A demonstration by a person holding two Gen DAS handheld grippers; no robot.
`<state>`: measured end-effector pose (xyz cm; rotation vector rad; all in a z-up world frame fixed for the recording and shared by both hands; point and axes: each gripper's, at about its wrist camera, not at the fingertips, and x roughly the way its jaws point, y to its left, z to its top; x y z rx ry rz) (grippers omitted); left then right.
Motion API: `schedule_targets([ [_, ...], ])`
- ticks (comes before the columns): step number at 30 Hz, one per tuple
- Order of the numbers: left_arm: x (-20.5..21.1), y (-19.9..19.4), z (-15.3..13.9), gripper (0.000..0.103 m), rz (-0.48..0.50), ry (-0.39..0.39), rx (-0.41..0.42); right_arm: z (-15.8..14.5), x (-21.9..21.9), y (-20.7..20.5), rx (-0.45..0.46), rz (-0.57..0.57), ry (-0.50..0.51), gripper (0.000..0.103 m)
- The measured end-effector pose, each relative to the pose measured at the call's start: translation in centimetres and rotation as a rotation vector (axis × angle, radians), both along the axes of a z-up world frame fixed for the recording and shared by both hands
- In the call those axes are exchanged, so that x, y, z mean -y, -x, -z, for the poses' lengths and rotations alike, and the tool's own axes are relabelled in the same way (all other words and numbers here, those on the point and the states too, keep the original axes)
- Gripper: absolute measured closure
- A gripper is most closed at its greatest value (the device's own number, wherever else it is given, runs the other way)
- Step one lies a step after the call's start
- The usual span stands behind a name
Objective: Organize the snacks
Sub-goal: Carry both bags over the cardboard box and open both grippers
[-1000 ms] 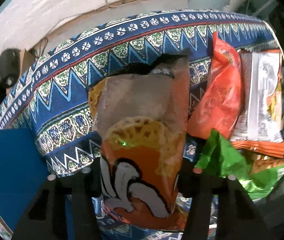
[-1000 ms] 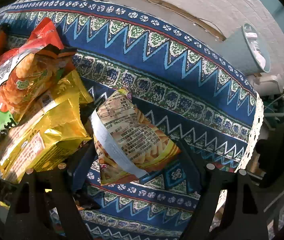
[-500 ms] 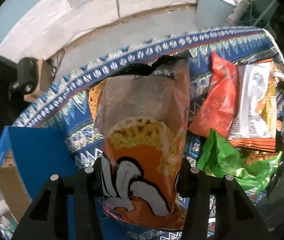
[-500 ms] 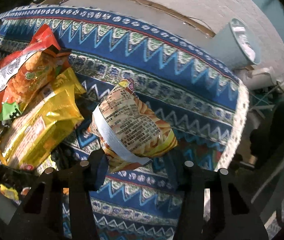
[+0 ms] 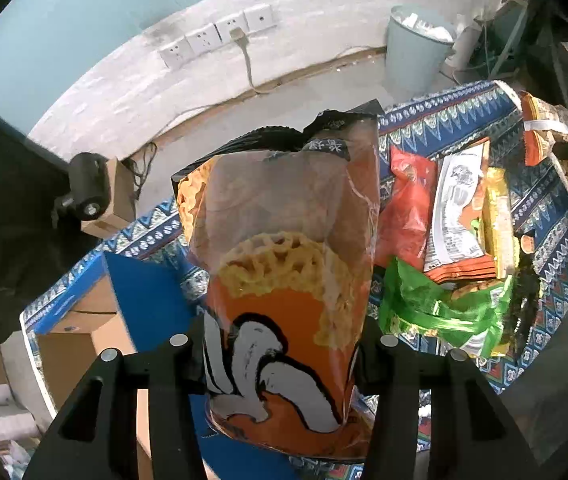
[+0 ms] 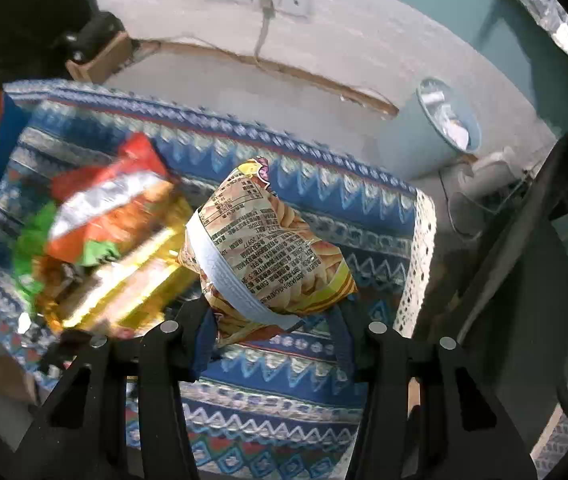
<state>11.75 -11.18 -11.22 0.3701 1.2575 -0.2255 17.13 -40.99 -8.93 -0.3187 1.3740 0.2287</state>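
My left gripper (image 5: 280, 350) is shut on a tall orange snack bag (image 5: 284, 280) and holds it upright, high above the table. My right gripper (image 6: 272, 326) is shut on a small tan chip packet (image 6: 268, 248) with printed text, lifted off the patterned cloth. A pile of snack bags lies on the table: a red bag (image 5: 404, 204), a white-and-orange bag (image 5: 460, 216) and a green bag (image 5: 440, 312); the right wrist view shows the pile blurred, with a yellow bag (image 6: 124, 280).
A blue cardboard box (image 5: 96, 320) stands open at the table's left end. The blue patterned tablecloth (image 6: 284, 400) covers the table. A pale blue bin (image 5: 416, 52) stands on the floor by the wall, also in the right wrist view (image 6: 432, 136).
Both grippers have risen with their bags, so the wall, the sockets and the open blue box have come into view. The right gripper closed on its packet and lifted it off the cloth.
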Motion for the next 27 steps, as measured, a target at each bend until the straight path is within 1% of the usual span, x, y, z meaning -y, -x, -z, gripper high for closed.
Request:
schedule_targets([
  [6,-1.3,1.5,-2.8,0.052,-0.004,-0.004,0.069,-3.2,-2.7,0.6,0.063,-0.019,-0.075,0.055],
  [9,-2.4,1.9,-3.8,0.052,-0.021,0.002,0.089,-4.4,-4.0,0.5,0.087,-0.035,-0.112,0.055],
  [13,-4.0,2.6,-5.0,0.052,-0.047,0.001,0.115,-6.0,-6.9,0.5,0.113,-0.081,-0.148,0.055],
  [19,-6.9,3.6,-6.5,0.052,-0.092,0.010,0.152,-7.6,-11.5,0.5,0.131,-0.150,-0.197,0.055],
  [22,-8.7,4.2,-7.0,0.052,-0.111,0.022,0.156,-8.4,-13.7,0.5,0.135,-0.178,-0.233,0.055],
  [27,-11.5,4.9,-7.0,0.052,-0.145,0.029,0.153,-8.7,-17.7,0.5,0.125,-0.231,-0.272,0.055],
])
